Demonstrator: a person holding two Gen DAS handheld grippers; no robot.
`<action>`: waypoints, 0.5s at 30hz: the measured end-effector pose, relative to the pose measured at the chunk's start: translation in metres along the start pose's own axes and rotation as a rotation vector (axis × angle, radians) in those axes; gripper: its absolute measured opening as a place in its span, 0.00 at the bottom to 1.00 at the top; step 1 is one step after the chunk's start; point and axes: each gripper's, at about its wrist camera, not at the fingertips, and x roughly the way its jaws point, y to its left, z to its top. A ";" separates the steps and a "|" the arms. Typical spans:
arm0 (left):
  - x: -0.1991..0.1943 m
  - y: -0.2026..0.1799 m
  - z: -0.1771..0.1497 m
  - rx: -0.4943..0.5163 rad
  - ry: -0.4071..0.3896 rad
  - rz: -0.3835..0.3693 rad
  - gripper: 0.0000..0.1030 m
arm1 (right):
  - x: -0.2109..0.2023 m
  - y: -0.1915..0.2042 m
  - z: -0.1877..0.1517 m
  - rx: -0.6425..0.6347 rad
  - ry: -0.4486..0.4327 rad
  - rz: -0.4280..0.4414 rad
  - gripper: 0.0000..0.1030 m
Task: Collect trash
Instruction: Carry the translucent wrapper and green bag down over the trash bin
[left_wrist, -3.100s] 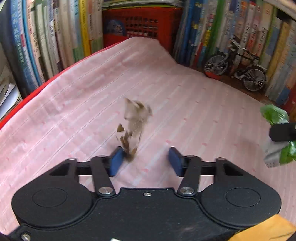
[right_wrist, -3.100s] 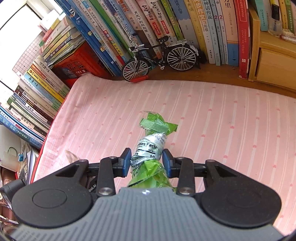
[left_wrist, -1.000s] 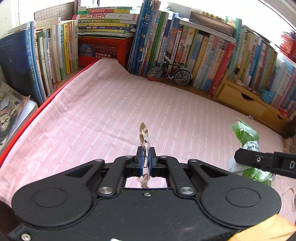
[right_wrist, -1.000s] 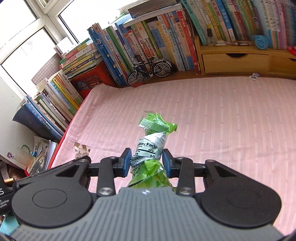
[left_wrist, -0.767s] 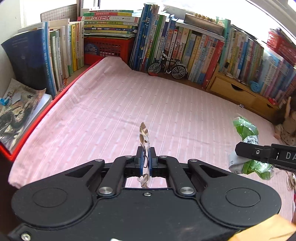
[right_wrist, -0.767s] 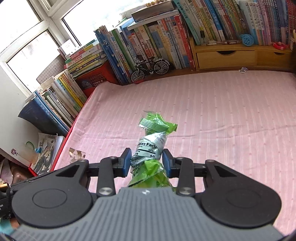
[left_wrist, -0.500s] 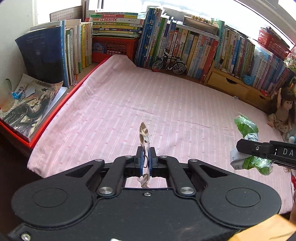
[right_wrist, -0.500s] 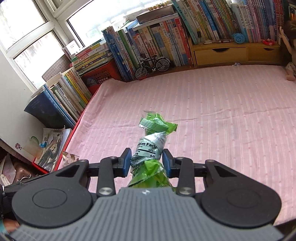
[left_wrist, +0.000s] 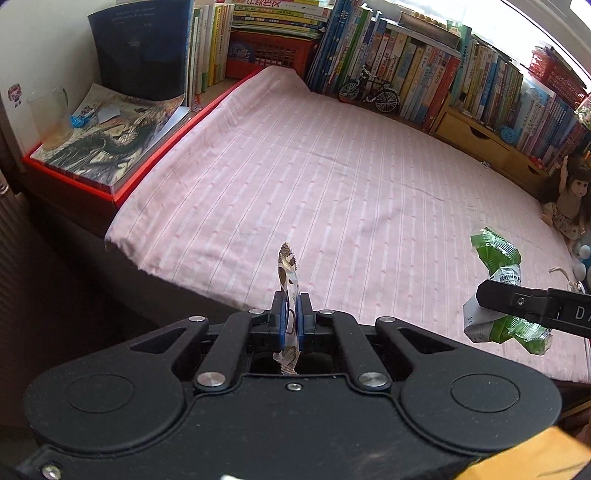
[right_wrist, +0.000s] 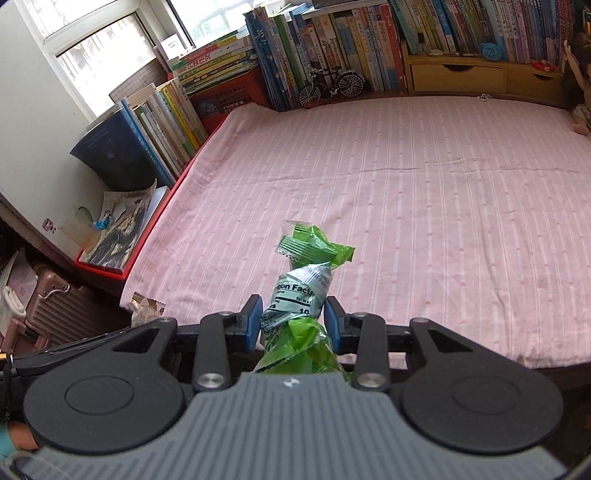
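Note:
My left gripper (left_wrist: 290, 319) is shut on a thin brown-and-white snack wrapper (left_wrist: 288, 273) that stands edge-on between the blue pads, above the near edge of the pink striped bed (left_wrist: 332, 177). My right gripper (right_wrist: 293, 321) is shut on a crumpled green and silver snack bag (right_wrist: 306, 273), also held in the air over the bed's near edge. In the left wrist view the green bag (left_wrist: 496, 258) and a finger of the right gripper show at the right. In the right wrist view the brown-and-white wrapper (right_wrist: 147, 308) peeks out at the lower left.
Rows of books (left_wrist: 424, 70) line the far and left sides of the bed, with a red crate (left_wrist: 271, 51), a toy bicycle (left_wrist: 369, 92) and a wooden drawer unit (left_wrist: 476, 138). A doll (left_wrist: 569, 199) sits at the right. Magazines and a glass (left_wrist: 51, 118) lie left; a pink suitcase (right_wrist: 48, 314) stands below.
Both grippers have pulled back from the bookshelves toward the near edge of the bed, each still holding its wrapper. The bed's front edge and the floor beside it have come into view.

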 end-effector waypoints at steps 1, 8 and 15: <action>0.000 0.003 -0.004 -0.007 0.004 0.004 0.05 | -0.001 0.002 -0.005 -0.007 0.009 0.004 0.40; -0.002 0.009 -0.037 -0.036 0.031 0.040 0.05 | -0.002 0.007 -0.036 -0.038 0.068 0.030 0.40; 0.006 0.012 -0.064 -0.046 0.089 0.026 0.05 | -0.002 0.013 -0.070 -0.051 0.118 0.026 0.40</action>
